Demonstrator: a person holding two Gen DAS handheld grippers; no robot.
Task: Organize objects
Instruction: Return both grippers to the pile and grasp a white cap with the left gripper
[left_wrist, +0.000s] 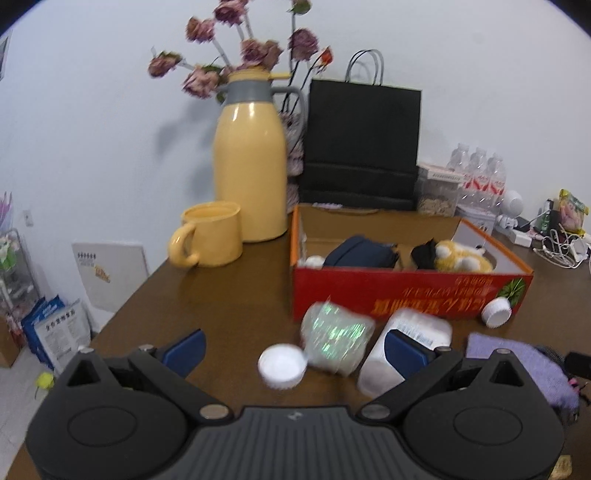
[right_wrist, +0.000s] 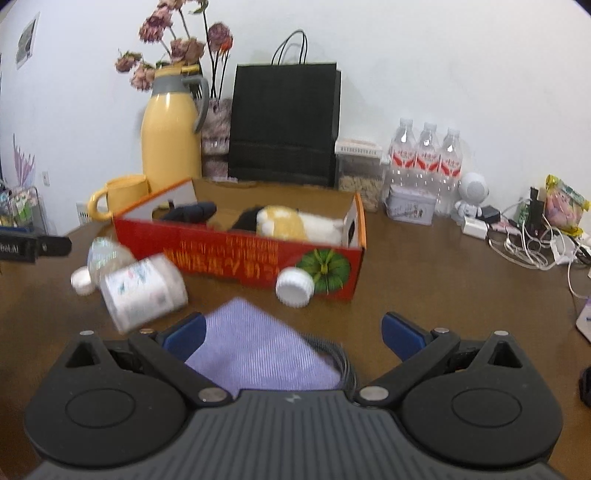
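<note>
A red cardboard box (left_wrist: 406, 295) (right_wrist: 258, 254) stands on the brown table and holds a dark blue pouch (left_wrist: 360, 253) and a yellow-white plush toy (left_wrist: 461, 258) (right_wrist: 295, 221). In front of it lie a clear crinkly bottle (left_wrist: 336, 332) (right_wrist: 107, 254) with a white cap (left_wrist: 282, 365), a white labelled bottle (left_wrist: 402, 343) (right_wrist: 144, 291), and another white-capped item (left_wrist: 496, 312) (right_wrist: 295, 286). A purple cloth (right_wrist: 255, 350) (left_wrist: 517, 362) lies between my right gripper's fingers. My left gripper (left_wrist: 295, 349) is open above the clear bottle. My right gripper (right_wrist: 291, 334) is open.
A yellow mug (left_wrist: 210, 240) and yellow thermos (left_wrist: 251, 162) stand at the back left, with a black paper bag (left_wrist: 362, 144), a food container (right_wrist: 360, 173), water bottles (right_wrist: 424, 147), a tin (right_wrist: 410, 208) and cables (right_wrist: 528, 243) along the wall. The table's left edge (left_wrist: 122, 306) drops to the floor.
</note>
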